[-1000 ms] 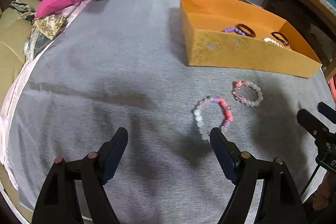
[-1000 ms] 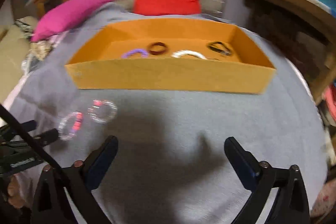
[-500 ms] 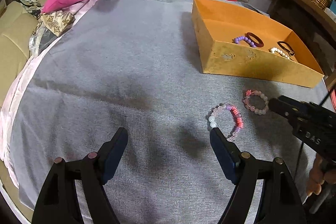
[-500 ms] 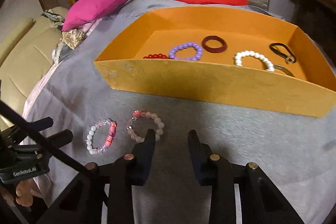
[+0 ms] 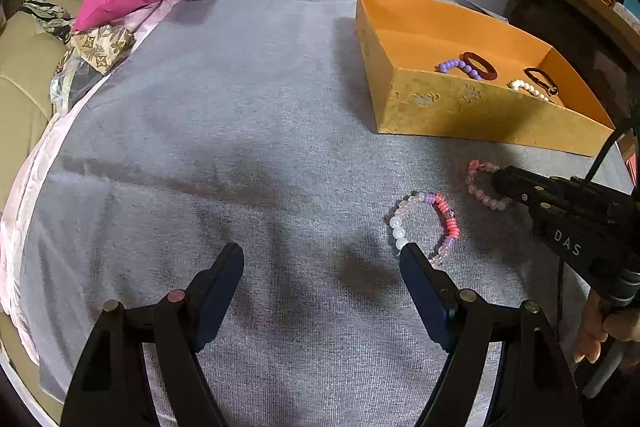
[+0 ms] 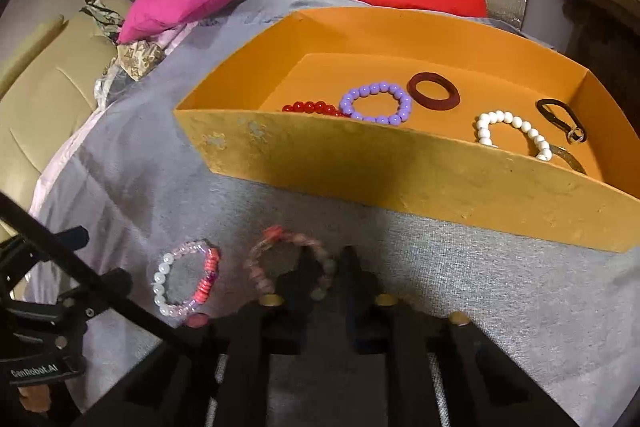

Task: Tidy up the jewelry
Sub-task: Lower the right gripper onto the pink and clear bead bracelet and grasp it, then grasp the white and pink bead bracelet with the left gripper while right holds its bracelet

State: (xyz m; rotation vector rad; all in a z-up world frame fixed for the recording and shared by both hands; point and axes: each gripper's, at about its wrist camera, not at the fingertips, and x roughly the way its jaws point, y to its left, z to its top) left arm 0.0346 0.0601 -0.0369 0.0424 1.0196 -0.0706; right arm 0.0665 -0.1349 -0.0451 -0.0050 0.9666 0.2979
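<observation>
Straddling the pink bracelet (image 6: 288,259) rim, right claw (image 6: 326,267) nearly closed, left claw (image 5: 322,267) spread wide, empty, above grey cloth (image 5: 240,127).

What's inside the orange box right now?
Inside the orange box: a purple bead bracelet, dark red ring band, white bead bracelet, black loop with a clasp and red beads. The front wall hides part of the red and white ones.

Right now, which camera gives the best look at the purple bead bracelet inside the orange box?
The right wrist view. It looks down over the front wall of the orange box, so the purple bead bracelet shows as nearly a full ring. In the left wrist view the box wall hides most of it; only a short arc of purple beads shows.
</observation>
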